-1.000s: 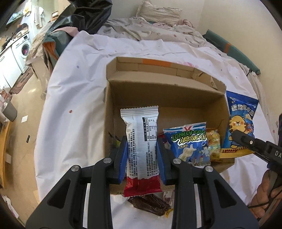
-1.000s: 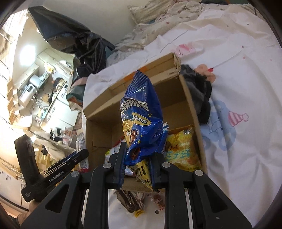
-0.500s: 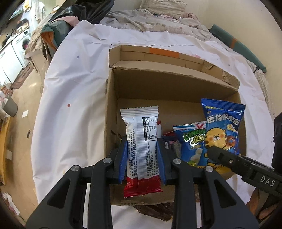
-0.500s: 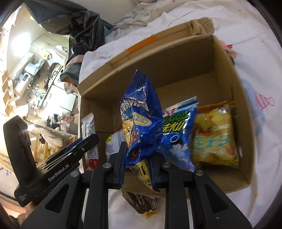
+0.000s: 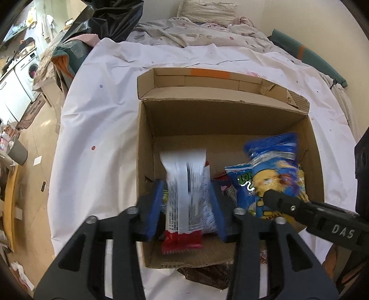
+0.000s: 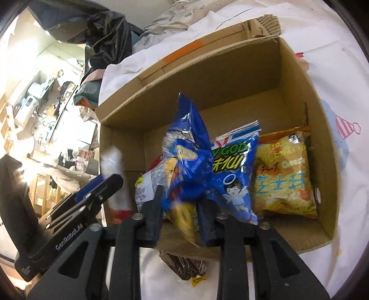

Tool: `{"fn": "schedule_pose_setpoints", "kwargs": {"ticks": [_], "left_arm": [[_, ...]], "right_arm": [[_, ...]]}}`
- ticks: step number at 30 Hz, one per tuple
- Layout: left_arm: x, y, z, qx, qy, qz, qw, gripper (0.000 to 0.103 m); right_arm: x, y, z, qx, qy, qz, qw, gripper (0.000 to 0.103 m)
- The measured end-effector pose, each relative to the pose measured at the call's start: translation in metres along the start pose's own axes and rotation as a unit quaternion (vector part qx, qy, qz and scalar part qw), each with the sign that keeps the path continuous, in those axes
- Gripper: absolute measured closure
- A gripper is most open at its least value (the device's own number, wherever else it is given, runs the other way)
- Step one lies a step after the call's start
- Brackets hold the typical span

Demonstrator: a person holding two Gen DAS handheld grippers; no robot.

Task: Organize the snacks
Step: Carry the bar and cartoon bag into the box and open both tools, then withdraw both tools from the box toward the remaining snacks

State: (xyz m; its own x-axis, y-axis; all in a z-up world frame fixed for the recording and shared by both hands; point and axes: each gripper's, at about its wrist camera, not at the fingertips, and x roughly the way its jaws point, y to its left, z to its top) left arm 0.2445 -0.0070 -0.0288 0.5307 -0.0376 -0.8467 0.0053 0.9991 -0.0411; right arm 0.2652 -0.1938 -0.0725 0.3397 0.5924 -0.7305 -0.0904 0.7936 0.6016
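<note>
An open cardboard box [image 5: 144, 143] [image 6: 299, 97] stands on the white sheet. My left gripper [image 5: 186, 203] hangs over its near left corner. Its jaws are opening, and a white and red packet [image 5: 184, 182], blurred, slips loose between them. My right gripper [image 6: 182, 214] is over the near middle of the box. Its jaws are opening too, around a blurred blue snack bag [image 6: 186, 157] [image 5: 274, 161] that is no longer pinched. A blue Lonely God bag [image 6: 233, 173] and a yellow cheese bag [image 6: 283, 175] lie in the box. Each gripper shows in the other's view: the right gripper [image 5: 288, 205], the left gripper [image 6: 99, 191].
A brown wrapper [image 6: 184, 265] lies on the sheet [image 5: 96, 129] just in front of the box. A black plastic bag [image 5: 110, 20] and bedding [image 5: 196, 25] sit at the far end. The floor and a washing machine [image 5: 30, 69] are to the left, beyond the bed's edge.
Both pairs of jaws have spread apart, and the white and red packet and the blue bag now blur as they drop. The right gripper came from the right to above the box.
</note>
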Motion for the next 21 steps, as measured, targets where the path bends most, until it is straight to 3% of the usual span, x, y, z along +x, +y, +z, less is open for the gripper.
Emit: {"fn": "schedule_pose_setpoints", "kwargs": {"ticks": [2, 3, 5, 13, 21], "left_arm": [[-0.003, 0.0, 0.0, -0.002, -0.005, -0.004, 1.0, 0.03], [-0.005, 0.0, 0.0, -0.004, -0.008, -0.007, 0.9999, 0.023], [-0.01, 0.002, 0.0, -0.012, -0.018, 0.001, 0.9998, 0.013], [-0.02, 0.018, 0.002, -0.048, -0.028, -0.009, 0.9984, 0.011], [-0.033, 0.023, -0.007, -0.047, -0.044, -0.007, 0.9979, 0.011]], "right_arm": [[-0.005, -0.001, 0.0, 0.0, -0.011, 0.002, 1.0, 0.033], [-0.009, -0.001, 0.001, -0.001, -0.02, 0.002, 1.0, 0.026], [-0.015, 0.0, 0.003, -0.004, -0.032, -0.002, 0.999, 0.023], [-0.028, -0.01, 0.004, 0.007, -0.047, -0.01, 0.999, 0.022], [-0.043, -0.01, -0.002, 0.01, -0.059, -0.005, 0.998, 0.022]]}}
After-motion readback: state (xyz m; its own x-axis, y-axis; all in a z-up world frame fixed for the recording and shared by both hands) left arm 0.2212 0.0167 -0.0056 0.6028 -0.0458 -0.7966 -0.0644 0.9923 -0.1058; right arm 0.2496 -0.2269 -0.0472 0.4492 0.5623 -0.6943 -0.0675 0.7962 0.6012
